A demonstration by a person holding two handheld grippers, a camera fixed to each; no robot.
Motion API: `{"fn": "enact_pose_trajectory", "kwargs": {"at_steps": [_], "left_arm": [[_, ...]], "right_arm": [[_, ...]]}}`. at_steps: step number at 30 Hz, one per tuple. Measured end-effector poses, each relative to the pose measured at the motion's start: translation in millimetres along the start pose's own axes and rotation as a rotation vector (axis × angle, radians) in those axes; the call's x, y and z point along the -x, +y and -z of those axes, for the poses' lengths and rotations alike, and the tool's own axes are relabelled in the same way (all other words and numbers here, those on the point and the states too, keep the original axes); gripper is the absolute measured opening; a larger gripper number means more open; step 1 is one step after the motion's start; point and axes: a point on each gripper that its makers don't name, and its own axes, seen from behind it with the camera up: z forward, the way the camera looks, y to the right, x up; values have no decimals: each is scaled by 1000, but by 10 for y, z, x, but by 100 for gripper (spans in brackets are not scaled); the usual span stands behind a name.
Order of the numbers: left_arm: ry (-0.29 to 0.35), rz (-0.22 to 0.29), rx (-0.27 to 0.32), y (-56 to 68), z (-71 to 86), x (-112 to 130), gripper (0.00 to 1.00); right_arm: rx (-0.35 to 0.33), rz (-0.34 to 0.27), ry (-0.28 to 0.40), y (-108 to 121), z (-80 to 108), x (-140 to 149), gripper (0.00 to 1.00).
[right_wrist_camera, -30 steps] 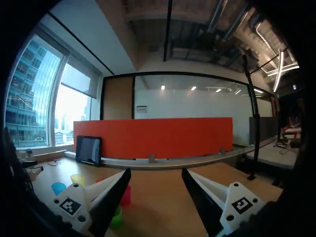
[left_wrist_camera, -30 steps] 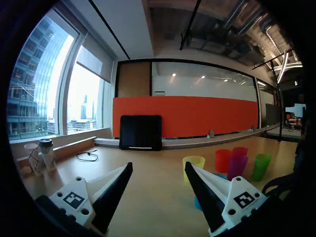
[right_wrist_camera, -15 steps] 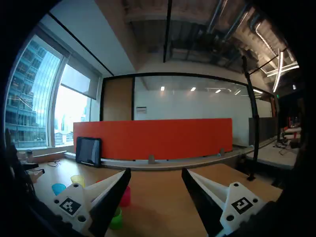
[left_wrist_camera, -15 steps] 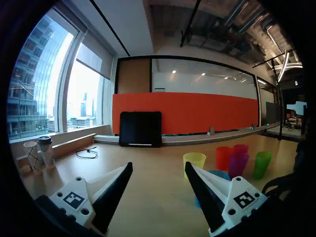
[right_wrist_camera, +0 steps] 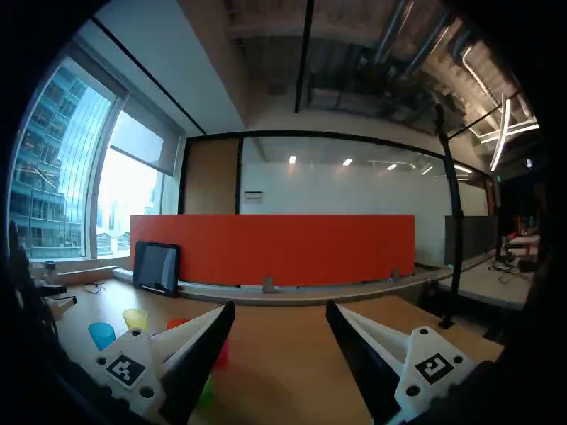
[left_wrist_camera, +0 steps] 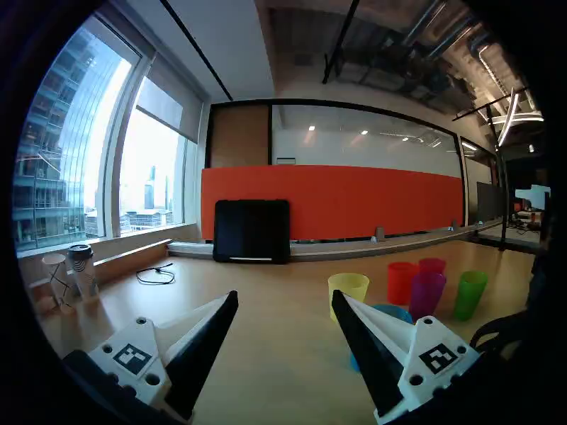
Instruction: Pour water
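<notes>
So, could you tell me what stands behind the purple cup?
A pink cup stands right behind the purple cup. Its rim and upper wall show above it; the lower part is covered.

**Bright Cups on Pale Wood**

In the left gripper view the cups are plain, solid colours: a yellow cup, a red cup, a magenta cup, a purple cup and a green cup. The right gripper view adds a blue cup. The table is light wood-toned. Behind it runs an orange partition, with a black tablet in front. A white paper cup carries thin dark lines. The left gripper and right gripper are white with black inner faces and black-and-white square markers.
</notes>
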Motion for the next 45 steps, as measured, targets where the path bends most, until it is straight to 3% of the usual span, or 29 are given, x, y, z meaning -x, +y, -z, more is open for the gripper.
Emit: {"fn": "enact_pose_trajectory", "kwargs": {"at_steps": [12,18,39,45], "left_arm": [[0,0,0,1,3,3,99],[0,0,0,5,2,-2,99],[0,0,0,11,5,2,99],[0,0,0,14,8,1,99]], "right_arm": [[11,63,-11,105,-51,189,99],[-2,53,-20,66,-98,398,100],[-15,-14,-5,172,-181,723,100],[-1,13,-26,220,-198,827,100]]}}
